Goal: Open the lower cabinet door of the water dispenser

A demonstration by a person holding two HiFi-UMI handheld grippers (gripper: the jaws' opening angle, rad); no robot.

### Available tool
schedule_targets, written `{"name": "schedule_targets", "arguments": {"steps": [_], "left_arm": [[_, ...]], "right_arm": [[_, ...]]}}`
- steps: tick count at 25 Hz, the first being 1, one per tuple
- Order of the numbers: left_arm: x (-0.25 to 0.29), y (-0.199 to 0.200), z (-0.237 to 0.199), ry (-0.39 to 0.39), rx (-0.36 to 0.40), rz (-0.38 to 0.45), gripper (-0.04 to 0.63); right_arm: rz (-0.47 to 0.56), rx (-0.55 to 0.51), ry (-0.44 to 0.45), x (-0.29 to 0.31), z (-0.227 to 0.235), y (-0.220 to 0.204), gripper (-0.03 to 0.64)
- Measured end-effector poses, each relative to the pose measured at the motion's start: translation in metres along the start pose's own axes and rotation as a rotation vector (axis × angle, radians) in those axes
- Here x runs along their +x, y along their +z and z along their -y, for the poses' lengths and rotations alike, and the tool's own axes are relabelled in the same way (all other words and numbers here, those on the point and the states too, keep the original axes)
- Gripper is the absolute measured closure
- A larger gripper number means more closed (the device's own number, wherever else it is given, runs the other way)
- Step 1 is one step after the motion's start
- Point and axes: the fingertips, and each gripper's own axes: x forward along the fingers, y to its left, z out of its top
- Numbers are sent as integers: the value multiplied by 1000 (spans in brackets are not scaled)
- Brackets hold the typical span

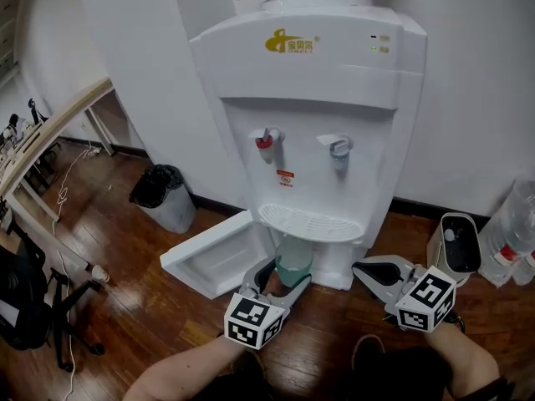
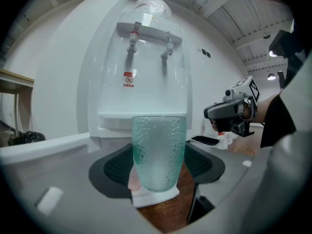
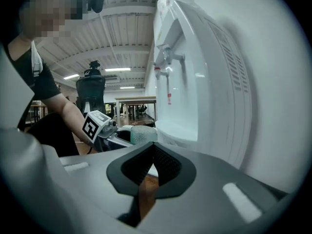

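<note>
The white water dispenser (image 1: 309, 98) fills the middle of the head view; its lower cabinet door (image 1: 213, 261) stands swung wide open, reaching out over the wooden floor toward 8 o'clock from the dispenser's base, inner face up. The left gripper (image 1: 284, 276) sits at 6 o'clock under the drip tray (image 1: 309, 222); its jaws are closed against the sides of a dimpled pale green cup (image 1: 293, 261), upright, right in front of the cabinet opening. The right gripper (image 1: 361, 268) lies at 5 o'clock beside the dispenser's foot; its jaws are drawn almost together, only a thin slit of floor between the pads, and they grip nothing.

Around it: a black-lined bin (image 1: 163, 195) at 9 o'clock against the wall; a table edge (image 1: 50, 132) and a dark chair (image 1: 25, 299) further left; a white container with a dark opening (image 1: 458, 245) at 3 o'clock, with clear bottles (image 1: 512, 232) just beyond it, cut by the right edge.

The cup, tray and left gripper cover the cabinet's inside; the bottle atop the dispenser is cropped at 12 o'clock; whether the cup holds water cannot be told; the white piece under it in the left gripper view is unclear.
</note>
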Motion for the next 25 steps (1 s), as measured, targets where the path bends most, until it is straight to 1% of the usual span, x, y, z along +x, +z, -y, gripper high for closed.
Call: {"name": "schedule_targets", "arguments": {"steps": [4,8,12,15,17,20,22,25], "left_arm": [[11,-20,-10,18,-61,10,265],[19,-43,-14,43,-55,-9,265],[29,-65,-20,71,-94,-29,265],[42,-85,-24,102,-106,-47,265],[52,-96,-20,95,-90,-56,265],[69,-113,-11,57,-73,-83,266],[80,-124,-9,48,-66,-102,267],[99,-139,-10,48,-77,-121,267]], "right_arm": [[9,27,-46,8,11,-33,615],[5,101,-64,14,18,-60,615],[-15,184,-93,22,21,-89,615],[-21,217,-84,30,18,-107,615],[-33,220,-85,34,20,-117,615],[-42,243,-96,38,23,-132,615],[-44,255,-89,41,24,-141,615],[-55,262,-90,41,27,-151,615]]}}
